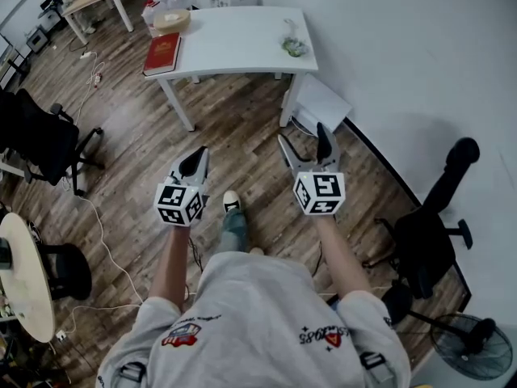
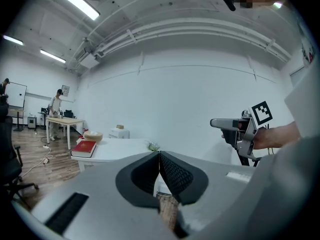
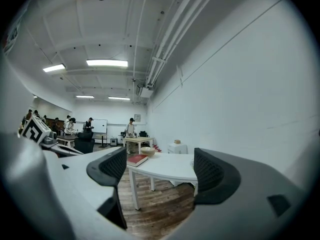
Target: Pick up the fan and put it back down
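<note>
Left gripper (image 1: 197, 158) jaws pressed together, empty; right gripper (image 1: 304, 138) jaws spread wide, empty. Black round floor fan (image 1: 472, 346) at five o'clock, white rectangular table (image 1: 242, 43) at twelve.

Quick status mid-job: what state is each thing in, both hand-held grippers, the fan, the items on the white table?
Left hand-held gripper: jaws shut, nothing between them.
Right hand-held gripper: jaws wide apart, empty.
Fan: on the floor, untouched; running or not, cannot tell.
Red book: closed, flat on the white table.
Bowl: upright on the table.
</note>
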{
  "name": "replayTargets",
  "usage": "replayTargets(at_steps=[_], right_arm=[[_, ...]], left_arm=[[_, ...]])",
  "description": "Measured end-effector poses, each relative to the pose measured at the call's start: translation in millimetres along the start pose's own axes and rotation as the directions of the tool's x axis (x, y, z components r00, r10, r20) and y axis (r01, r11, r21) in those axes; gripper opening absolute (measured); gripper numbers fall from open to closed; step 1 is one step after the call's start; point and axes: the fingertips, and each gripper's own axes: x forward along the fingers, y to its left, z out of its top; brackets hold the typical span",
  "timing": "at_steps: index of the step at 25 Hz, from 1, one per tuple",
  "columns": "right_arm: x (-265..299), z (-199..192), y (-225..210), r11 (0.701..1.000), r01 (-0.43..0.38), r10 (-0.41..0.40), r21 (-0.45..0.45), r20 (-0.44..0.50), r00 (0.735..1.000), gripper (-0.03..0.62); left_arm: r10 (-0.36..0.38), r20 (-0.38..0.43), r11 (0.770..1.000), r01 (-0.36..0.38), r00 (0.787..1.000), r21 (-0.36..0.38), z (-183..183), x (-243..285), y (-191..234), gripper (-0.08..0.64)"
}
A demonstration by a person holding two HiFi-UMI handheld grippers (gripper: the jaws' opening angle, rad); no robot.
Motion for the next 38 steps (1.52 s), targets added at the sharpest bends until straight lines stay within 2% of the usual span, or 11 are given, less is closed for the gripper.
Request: replayTargets(at_steps=[7, 14, 19, 23, 31, 38], right_arm=[[112.1, -16.6, -21.2, 1.0, -0.002, 0.002, -0.009, -0.037, 0.999, 0.39], [237.1, -4.9, -53.9, 0.998, 0.061, -0.061, -0.01, -0.035, 0.997, 0.391], [300.9, 0.4, -79.2, 0.994, 0.107, -0.107, -0.019, -0.031, 0.994, 0.391], [340.9, -3.6, -102.8, 0.992, 0.127, -0.127, -0.014, -0.051, 0.991, 0.391], [438.2, -15.1, -155.3, 0.99, 0.144, -0.143, 0.001, -0.05, 0.988, 0.388], [558.7, -21.1, -233.5, 0.992, 0.123, -0.121, 0.028, -0.058, 0.991, 0.383]], left_arm=[[-0.024, -0.022, 1.0, 0.024, 0.999, -0.002, 12.6, 95.8, 71.9, 0.005], [-0.08, -0.016, 0.997, 0.08, 0.997, 0.021, 54.2, 207.2, 156.8, 0.005], [-0.119, -0.032, 0.991, 0.121, 0.992, 0.058, 68.5, 274.8, 195.4, 0.005], [-0.146, -0.054, 0.984, 0.151, 0.988, 0.099, 75.1, 315.2, 210.3, 0.005], [-0.126, -0.082, 0.987, 0.133, 0.989, 0.095, 77.0, 399.0, 267.7, 0.005], [-0.093, -0.087, 0.993, 0.099, 0.992, 0.067, 97.9, 524.5, 314.2, 0.005]])
